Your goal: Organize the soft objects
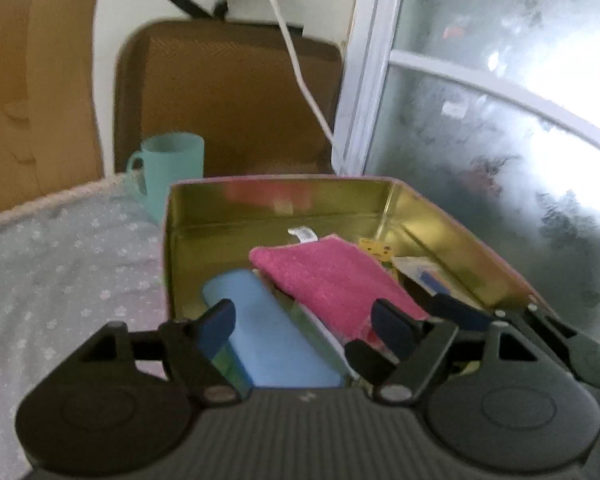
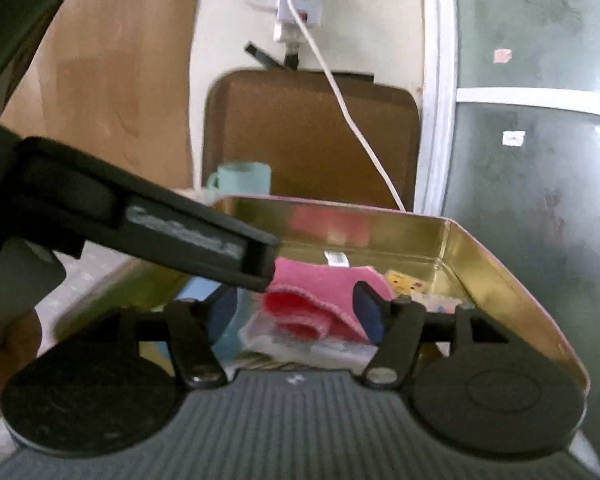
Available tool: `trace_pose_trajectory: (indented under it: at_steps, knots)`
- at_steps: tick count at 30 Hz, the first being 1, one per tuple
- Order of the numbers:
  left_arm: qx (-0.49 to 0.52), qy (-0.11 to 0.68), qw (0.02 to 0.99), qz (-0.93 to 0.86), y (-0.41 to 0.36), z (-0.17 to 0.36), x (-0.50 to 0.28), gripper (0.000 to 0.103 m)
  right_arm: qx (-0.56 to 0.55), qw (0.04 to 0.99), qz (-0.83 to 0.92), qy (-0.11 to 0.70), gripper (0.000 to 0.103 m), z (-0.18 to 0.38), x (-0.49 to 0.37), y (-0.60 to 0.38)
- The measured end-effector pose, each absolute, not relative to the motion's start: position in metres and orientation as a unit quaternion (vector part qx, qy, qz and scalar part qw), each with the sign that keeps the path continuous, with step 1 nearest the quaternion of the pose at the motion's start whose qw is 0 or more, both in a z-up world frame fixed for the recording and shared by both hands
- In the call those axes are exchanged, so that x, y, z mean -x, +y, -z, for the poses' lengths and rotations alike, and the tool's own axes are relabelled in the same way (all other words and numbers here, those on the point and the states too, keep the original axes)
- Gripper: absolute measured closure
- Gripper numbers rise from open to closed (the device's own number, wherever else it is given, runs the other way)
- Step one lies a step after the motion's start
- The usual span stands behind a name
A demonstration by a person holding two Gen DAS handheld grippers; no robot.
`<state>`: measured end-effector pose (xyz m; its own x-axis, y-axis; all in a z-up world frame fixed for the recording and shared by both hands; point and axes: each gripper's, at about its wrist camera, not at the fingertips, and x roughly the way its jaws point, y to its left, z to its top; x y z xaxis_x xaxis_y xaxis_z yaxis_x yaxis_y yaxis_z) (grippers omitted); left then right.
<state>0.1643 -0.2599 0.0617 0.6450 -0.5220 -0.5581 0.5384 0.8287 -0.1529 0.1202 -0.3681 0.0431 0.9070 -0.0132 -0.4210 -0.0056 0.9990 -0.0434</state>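
Pink folded cloth (image 1: pixel 332 280) lay inside the gold tin (image 1: pixel 460 248), looked soft and light, best pinched at its near folded edge, while left gripper (image 1: pixel 306 324) and right gripper (image 2: pixel 296 312) stood apart, empty.

Folded cloth (image 1: pixel 332 280) and sponge block (image 1: pixel 260 320) in open tin (image 1: pixel 460 240), mug (image 1: pixel 172 168) behind its left corner

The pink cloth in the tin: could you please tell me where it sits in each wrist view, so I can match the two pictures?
Left wrist view: the pink cloth lies just right of centre, inside the gold tin, beside a light blue object.
Right wrist view: it is at centre, folded, low in the tin.
Shared landmark: the teal mug behind the tin's far left corner.
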Motion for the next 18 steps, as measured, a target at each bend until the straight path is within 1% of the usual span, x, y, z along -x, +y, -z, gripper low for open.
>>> trace_pose_trajectory:
  at_steps: [3, 7, 11, 14, 17, 18]
  knots:
    - [0.009, 0.276, 0.913, 0.301, -0.228, -0.077, -0.146, 0.025, 0.001, 0.982, -0.006, 0.189, 0.036, -0.047, -0.1, -0.366]
    - [0.055, 0.26, 0.923, 0.278, -0.154, -0.08, -0.116, 0.023, -0.025, 0.988, -0.026, 0.147, 0.037, -0.055, -0.068, -0.355]
    - [0.074, 0.272, 0.944, 0.17, -0.058, -0.055, -0.096, 0.022, -0.045, 0.988, -0.082, 0.121, 0.037, -0.063, -0.048, -0.331]
    - [0.059, 0.306, 0.949, 0.046, 0.006, -0.026, -0.096, 0.023, -0.043, 0.976, -0.162, 0.136, 0.037, -0.066, -0.048, -0.295]
    - [0.047, 0.332, 0.941, -0.042, 0.055, -0.001, -0.099, 0.023, -0.043, 0.948, -0.253, 0.186, 0.036, -0.061, -0.07, -0.248]
    - [0.055, 0.335, 0.939, -0.051, 0.066, 0.003, -0.099, 0.023, -0.038, 0.939, -0.274, 0.206, 0.032, -0.058, -0.082, -0.231]
